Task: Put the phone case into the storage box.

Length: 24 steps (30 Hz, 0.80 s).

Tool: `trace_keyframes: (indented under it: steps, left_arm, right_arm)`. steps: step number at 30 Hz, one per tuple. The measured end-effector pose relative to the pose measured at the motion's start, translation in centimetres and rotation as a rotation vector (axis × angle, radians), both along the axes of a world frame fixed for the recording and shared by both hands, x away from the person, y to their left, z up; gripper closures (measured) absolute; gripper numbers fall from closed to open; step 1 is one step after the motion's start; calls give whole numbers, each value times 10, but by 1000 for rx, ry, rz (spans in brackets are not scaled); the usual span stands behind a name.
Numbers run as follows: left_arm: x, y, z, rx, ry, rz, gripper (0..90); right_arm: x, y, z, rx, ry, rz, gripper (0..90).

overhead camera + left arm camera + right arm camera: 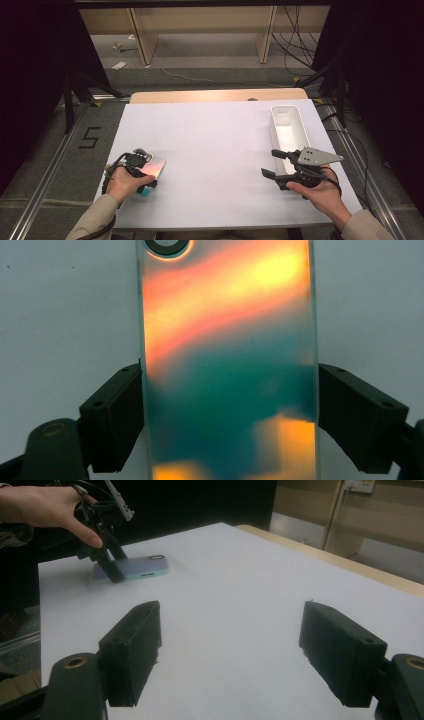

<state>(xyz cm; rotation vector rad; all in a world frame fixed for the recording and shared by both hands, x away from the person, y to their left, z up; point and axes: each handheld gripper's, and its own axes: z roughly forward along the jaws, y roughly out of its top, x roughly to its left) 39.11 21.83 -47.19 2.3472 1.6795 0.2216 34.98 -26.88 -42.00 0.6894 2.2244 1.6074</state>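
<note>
Phone (230, 365): lies flat on white table (215, 145), near its 8 o'clock corner in high view; iridescent back faces up, orange-pink w/ teal patches; camera ring (168, 246) at 12 o'clock edge of left gripper view.
Phone in right gripper view (142, 566): pale teal edge w/ ports showing, at approx 10 o'clock, well apart from the right gripper's own jaws.
Left gripper (146, 170): pointed down over phone, black jaws set either side of its long edges at 9 and 3 o'clock; pads (117, 415) right at the edges. Can't tell if they press or just flank it, so clamped vs. apart not clear.
Left hand (125, 182): wraps gripper body from 6 o'clock side; sleeve runs off bottom edge.
Right gripper (274, 165): jaws apart, nothing between them, bare white table under the gap; grey three-cornered plate on top.
Right hand (320, 192): holds it at approx 4 o'clock of table, well apart from phone.
White bin (289, 129): long, narrow, open-topped, at approx 2 o'clock of table, just beyond right gripper; near end partly hidden by it.
Table: white sheet over wooden top; wood strip visible at 12 o'clock edge.
</note>
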Motion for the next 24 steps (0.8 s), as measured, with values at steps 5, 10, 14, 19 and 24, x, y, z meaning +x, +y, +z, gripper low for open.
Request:
trace_keyframes:
  steps: [5, 10, 14, 19, 24]
  left_arm:
    - [-1, 0, 0, -3, -8, -6, 169]
    - [-3, -3, 1, -26, -6, -21, 169]
    - [-3, -6, 3, -33, -13, -30, 170]
    - [-5, -9, 9, -54, -68, -42, 170]
    - [-6, -11, 15, -81, -116, -42, 170]
  right_arm:
    - [0, 0, 0, 1, 0, 0, 256]
    - [0, 0, 0, 2, -1, 0, 256]
    - [0, 0, 0, 3, 0, -1, 256]
    - [0, 0, 0, 3, 0, -1, 256]
    - [0, 0, 0, 3, 1, 0, 256]
